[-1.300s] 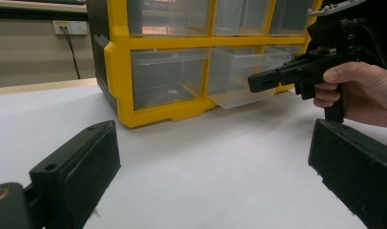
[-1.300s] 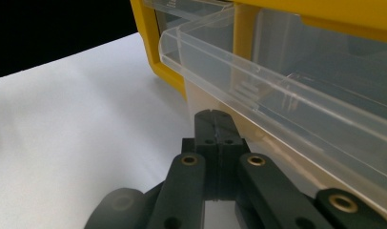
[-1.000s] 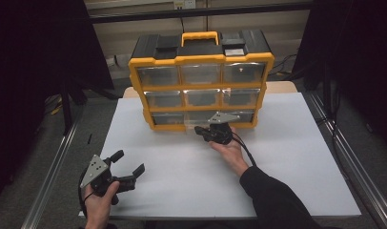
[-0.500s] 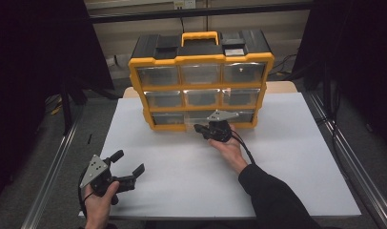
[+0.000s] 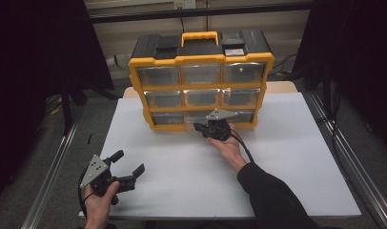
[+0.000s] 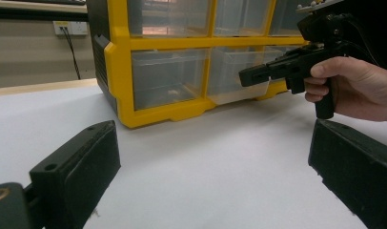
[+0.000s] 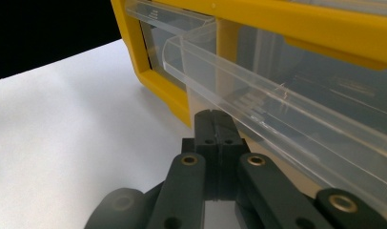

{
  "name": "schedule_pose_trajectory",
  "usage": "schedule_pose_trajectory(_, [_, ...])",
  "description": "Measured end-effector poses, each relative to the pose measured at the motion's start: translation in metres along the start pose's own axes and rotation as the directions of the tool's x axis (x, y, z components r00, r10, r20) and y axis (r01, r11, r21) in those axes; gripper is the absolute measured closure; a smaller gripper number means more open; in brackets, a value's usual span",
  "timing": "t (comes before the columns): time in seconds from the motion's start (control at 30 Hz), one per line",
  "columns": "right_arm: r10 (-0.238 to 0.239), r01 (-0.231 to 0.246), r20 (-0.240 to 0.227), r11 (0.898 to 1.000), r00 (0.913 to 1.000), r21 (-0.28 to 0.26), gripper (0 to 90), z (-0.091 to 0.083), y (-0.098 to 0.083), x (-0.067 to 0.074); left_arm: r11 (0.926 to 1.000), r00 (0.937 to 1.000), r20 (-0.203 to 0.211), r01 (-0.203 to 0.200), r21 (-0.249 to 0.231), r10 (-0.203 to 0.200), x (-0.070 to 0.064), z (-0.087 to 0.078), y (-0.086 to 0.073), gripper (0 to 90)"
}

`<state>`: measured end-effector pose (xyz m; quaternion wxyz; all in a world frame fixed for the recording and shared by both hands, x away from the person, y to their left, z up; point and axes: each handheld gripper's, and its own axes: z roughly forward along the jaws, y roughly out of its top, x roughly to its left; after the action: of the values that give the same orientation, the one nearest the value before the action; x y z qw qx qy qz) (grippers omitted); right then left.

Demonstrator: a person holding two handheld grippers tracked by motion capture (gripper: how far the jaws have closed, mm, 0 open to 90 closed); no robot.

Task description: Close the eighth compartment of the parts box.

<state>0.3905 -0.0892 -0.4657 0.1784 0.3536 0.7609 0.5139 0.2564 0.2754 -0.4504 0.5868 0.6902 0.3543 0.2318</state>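
A: Status, near side first?

B: Left gripper [image 5: 129,172] sits at the near-left corner of the white table [image 5: 296,157], held in the person's left hand [image 5: 100,200]. Jaws spread wide, nothing between them. Its own view looks across bare tabletop between the two black jaws toward the cabinet.

A: Right side?

B: Right gripper [image 5: 199,128] is farther in, at the foot of the yellow drawer cabinet [image 5: 201,59], right hand [image 5: 229,147] behind it, cable trailing back along the sleeve. Jaws are fully closed, pads face to face. In the right gripper view the closed tips [image 7: 214,125] sit just under the front lip of the clear drawer [image 7: 277,124].

A: Gripping the drawer?

B: Can't tell whether the tips touch it. Nothing visible between the pads.

A: Which drawer?

B: Bottom row, middle. From the left gripper view that clear drawer [image 6: 237,78] stands out a little from the frame, past its neighbours, with the right gripper's [image 6: 252,75] tip right at its front.

A: Cabinet position?

B: Far-centre of the table, upright, three rows of three clear drawers, black top with a yellow handle [image 5: 199,37].
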Motion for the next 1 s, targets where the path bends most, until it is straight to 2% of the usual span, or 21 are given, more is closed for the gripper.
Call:
schedule_pose_trajectory(0.1, [0.0,0.0,0.005,1.0,1.0,-0.004,90.0,0.0009,0.0002,-0.0008,0.9999,0.9999,-0.005,0.012,-0.008,-0.012,-0.0011,0.0005,0.0,3.2])
schedule_pose_trajectory(0.23, [0.003,-0.003,0.005,1.0,1.0,-0.004,90.0,0.0017,0.0003,-0.0018,1.0,1.0,0.0,-0.002,0.002,0.002,0.0002,-0.0001,0.0,3.2])
schedule_pose_trajectory(0.3, [0.002,-0.001,0.016,1.0,0.9999,-0.003,90.0,0.0023,0.0007,-0.0022,0.9999,0.9999,0.0,0.013,-0.01,-0.013,-0.0008,0.0006,-0.0001,3.2])
schedule_pose_trajectory(0.33, [0.005,-0.005,0.015,1.0,0.9999,-0.001,90.0,0.0025,0.0011,-0.0022,1.0,1.0,-0.005,0.001,0.001,-0.001,-0.0002,-0.0002,0.0001,3.2])
schedule_pose_trajectory(0.47, [0.004,-0.004,0.022,1.0,0.9998,-0.002,90.0,0.0038,0.002,-0.0045,0.9998,0.9999,-0.006,0.014,-0.01,-0.014,-0.0011,0.0005,-0.0002,3.2])
schedule_pose_trajectory(0.57, [0.01,-0.01,0.017,1.0,0.9998,-0.007,90.0,0.0043,0.0024,-0.0059,1.0,1.0,0.001,0.005,-0.004,-0.005,0.0,0.0,-0.0001,3.2])
schedule_pose_trajectory(0.6, [0.009,-0.009,0.02,1.0,0.9998,-0.005,90.0,0.0042,0.0027,-0.0062,0.9998,0.9999,-0.007,0.015,-0.01,-0.015,-0.001,0.0005,-0.0002,3.2])
schedule_pose_trajectory(0.67, [0.012,-0.012,0.021,1.0,0.9997,-0.005,90.0,0.0039,0.0037,-0.0062,1.0,1.0,-0.006,0.001,0.001,-0.001,-0.0004,-0.0002,0.0,3.2])
schedule_pose_trajectory(1.0, [0.017,-0.016,0.033,1.0,0.9993,-0.007,90.0,0.0045,0.0065,-0.01,1.0,1.0,-0.002,0.006,-0.002,-0.006,0.0,0.0001,-0.0002,3.2])
